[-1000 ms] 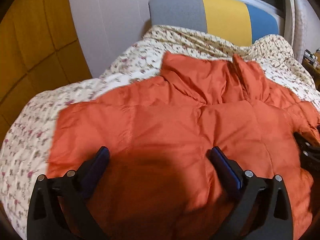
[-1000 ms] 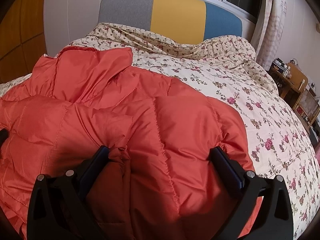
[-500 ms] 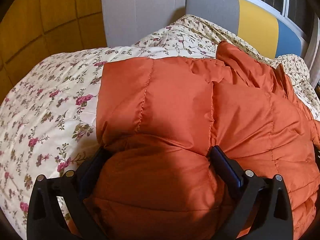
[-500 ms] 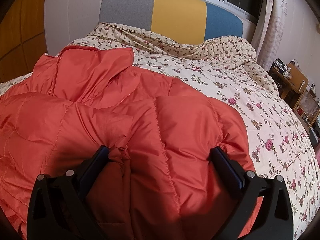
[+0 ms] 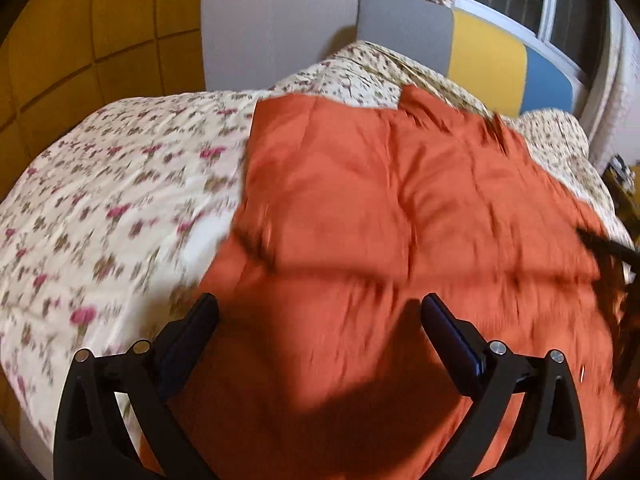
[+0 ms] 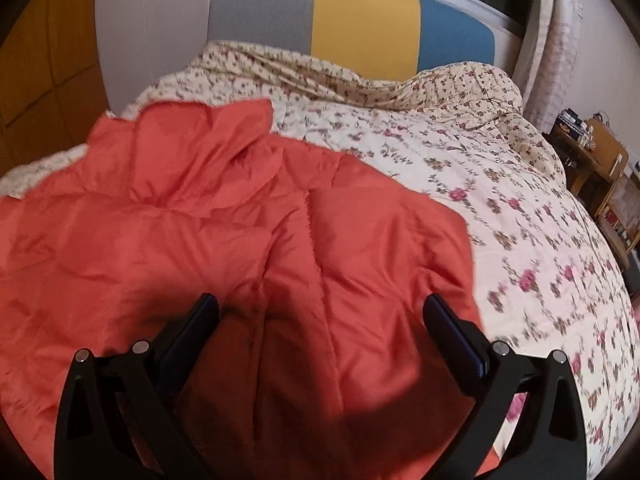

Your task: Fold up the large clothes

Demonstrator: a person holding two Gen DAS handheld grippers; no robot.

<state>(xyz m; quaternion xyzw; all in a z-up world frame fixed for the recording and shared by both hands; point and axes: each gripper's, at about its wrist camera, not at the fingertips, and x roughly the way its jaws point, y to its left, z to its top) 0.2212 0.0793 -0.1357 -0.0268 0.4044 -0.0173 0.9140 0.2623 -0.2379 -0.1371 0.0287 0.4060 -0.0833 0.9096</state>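
Floral quilt (image 6: 500, 216) covers the bed, headboard (image 6: 360, 20) in grey, yellow and blue behind. Orange jacket (image 5: 400, 208) lies spread on the quilt, collar toward the headboard. Left gripper (image 5: 316, 312) hangs over its near part, jaws wide apart, gripping nothing. Right gripper (image 6: 320, 308) likewise spread wide above the jacket (image 6: 240, 232), nothing between the fingers. Left view is blurred.

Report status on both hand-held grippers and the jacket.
Left hand-held gripper open, right hand-held gripper open. Orange jacket spread on floral quilt, nothing gripped. No obstruction.
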